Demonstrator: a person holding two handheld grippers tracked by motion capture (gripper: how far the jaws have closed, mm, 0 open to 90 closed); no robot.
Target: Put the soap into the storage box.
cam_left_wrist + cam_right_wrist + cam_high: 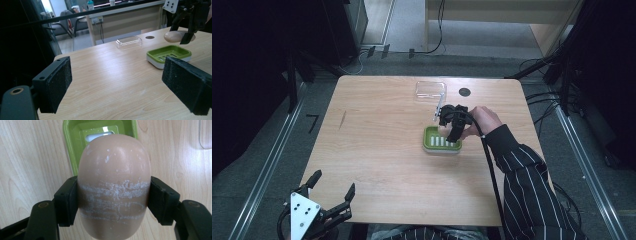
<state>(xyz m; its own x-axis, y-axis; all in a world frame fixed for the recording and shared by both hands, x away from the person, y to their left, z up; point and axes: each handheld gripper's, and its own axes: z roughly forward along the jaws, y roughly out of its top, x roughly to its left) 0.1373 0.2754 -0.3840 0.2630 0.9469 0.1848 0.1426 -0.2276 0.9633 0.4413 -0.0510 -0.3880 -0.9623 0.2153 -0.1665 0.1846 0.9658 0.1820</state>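
A tan oval bar of soap [115, 185] is clamped between the jaws of my right gripper [113, 200], which is shut on it. The soap [176, 36] hangs just above a green soap dish [442, 139] on the wooden table, seen also as the green dish [75, 135] below the soap and the green dish [168, 53] in the left gripper view. White scuff marks cross the soap's middle. My left gripper [331, 187] rests at the table's near left corner, open, with nothing between its padded fingers [58, 82].
A clear plastic lid [430, 90] lies on the table beyond the dish, with a round cable hole [465, 92] to its right. Cables [532, 65] run on the floor around the table. A desk and chairs stand farther back.
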